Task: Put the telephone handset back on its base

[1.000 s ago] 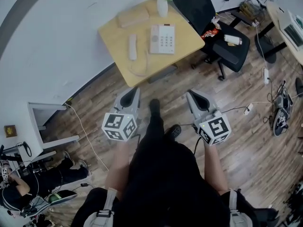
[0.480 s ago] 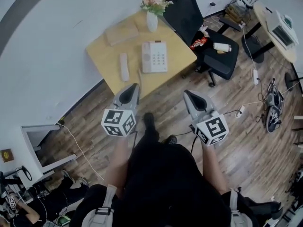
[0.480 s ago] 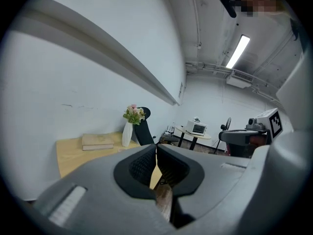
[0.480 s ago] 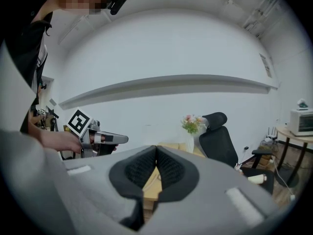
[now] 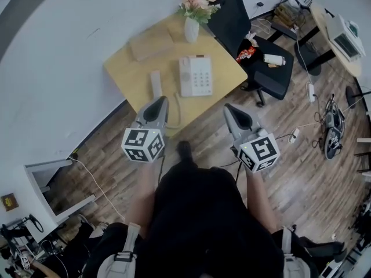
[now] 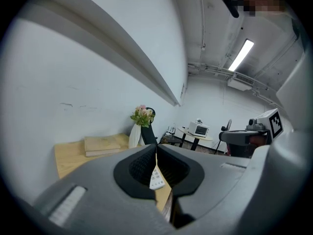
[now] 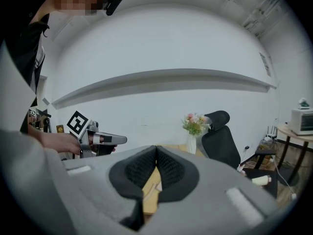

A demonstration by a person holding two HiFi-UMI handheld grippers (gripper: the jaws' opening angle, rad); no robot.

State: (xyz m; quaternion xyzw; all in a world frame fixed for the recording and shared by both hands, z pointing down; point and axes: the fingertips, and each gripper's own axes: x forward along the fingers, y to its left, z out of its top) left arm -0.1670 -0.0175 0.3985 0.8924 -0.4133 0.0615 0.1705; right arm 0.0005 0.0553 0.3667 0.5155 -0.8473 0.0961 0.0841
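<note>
Overhead, vase (image 5: pixel 191 30) holding flowers (image 5: pixel 199 0); left hand-held gripper (image 5: pixel 159 101), right hand-held gripper (image 5: pixel 228 107), both closed, empty

You're all in black, with a grey left gripper (image 5: pixel 159 101) and right gripper (image 5: pixel 229 108), both wearing black-and-white square markers.

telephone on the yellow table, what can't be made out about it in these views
- Head view: print on the telephone base keys, too small to read.
- Head view: where the cord meets the handset, covered by the left tongs.
- Left gripper view: most of the telephone; the shut left tongs leave one white sliver.
- Right gripper view: the whole telephone, behind the shut right tongs; only a strip of table shows.
</note>
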